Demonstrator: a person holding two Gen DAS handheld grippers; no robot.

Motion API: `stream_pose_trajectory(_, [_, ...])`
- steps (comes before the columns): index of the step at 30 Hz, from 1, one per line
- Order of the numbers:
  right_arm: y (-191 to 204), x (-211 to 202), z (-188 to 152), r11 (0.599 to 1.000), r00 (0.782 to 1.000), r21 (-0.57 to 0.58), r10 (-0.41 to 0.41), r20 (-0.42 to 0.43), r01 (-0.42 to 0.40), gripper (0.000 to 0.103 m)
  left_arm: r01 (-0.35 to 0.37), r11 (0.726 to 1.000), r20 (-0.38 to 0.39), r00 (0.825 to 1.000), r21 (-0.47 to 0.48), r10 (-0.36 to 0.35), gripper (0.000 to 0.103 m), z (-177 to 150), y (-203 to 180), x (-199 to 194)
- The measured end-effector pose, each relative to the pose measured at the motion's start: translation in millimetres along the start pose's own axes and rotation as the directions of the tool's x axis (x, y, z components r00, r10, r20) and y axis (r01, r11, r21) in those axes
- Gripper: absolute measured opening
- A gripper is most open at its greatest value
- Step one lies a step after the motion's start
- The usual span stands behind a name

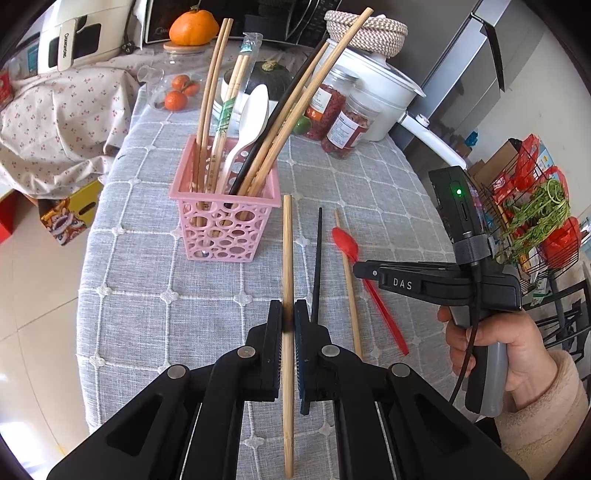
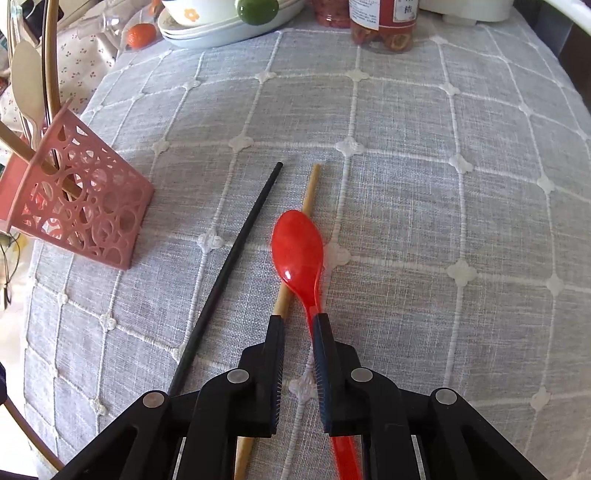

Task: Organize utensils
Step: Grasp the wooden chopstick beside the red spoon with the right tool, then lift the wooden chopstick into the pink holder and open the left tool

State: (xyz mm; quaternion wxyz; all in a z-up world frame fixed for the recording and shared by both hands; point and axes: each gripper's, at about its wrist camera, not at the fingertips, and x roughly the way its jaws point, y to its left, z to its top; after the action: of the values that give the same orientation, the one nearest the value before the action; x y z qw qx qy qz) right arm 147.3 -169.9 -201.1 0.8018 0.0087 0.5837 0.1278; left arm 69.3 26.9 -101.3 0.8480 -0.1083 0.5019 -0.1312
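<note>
Clamping a wooden chopstick near mid-length for the pink basket just ahead, the left gripper leaves the right gripper, parted, straddling the red spoon on the table.

**Readable markings on the table scene**

- "DAS" in pale capitals on the side of the right gripper, left wrist view.
- "CHANGHONG" running vertically along the handle strip of the white appliance at the far left corner.
- A small brand word on the front of the microwave, near its lower edge; too small to make out.
- White printed labels on the two jars of dried red goods; print not legible.
- Jar label in the right wrist view shows one Chinese character, blurred.
</note>
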Motion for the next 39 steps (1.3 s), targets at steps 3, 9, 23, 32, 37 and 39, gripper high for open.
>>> stream_pose_trajectory(3, [-1, -6, -2, 0.999, 0.999, 0.007, 0.036, 0.007, -0.036, 0.016, 0.0, 1.0, 0.002, 1.0, -0.003, 0.0, 0.006, 1, 1, 0])
stream_pose_trajectory(9, [6, 10, -4, 1.0, 1.0, -0.014, -0.008, -0.026, 0.008, 0.016, -0.004, 1.0, 0.0, 1.0, 0.0, 0.004, 0.006, 1, 2, 2])
stream_pose_trajectory(23, [13, -51, 1, 0.996, 0.968, -0.038, 0.085, 0.235, -0.078, 0.007, -0.032, 0.999, 0.157, 0.987, -0.019, 0.035, 0.006, 20, 10, -40])
stream_pose_trajectory(32, [14, -110, -13, 0.984, 0.903, -0.06, 0.177, 0.391, -0.167, 0.007, -0.037, 0.998, 0.474, 0.878, -0.059, 0.06, 0.006, 41, 18, -118])
stream_pose_trajectory(37, [18, -122, -15, 0.978, 0.879, -0.072, 0.207, 0.43, -0.195, 0.007, -0.028, 0.996, 0.628, 0.775, -0.081, 0.073, 0.006, 44, 21, -147])
stream_pose_trajectory(39, [18, -126, -17, 0.978, 0.874, -0.072, 0.209, 0.438, -0.198, 0.007, -0.036, 0.996, 0.668, 0.739, -0.086, 0.084, 0.006, 46, 20, -148])
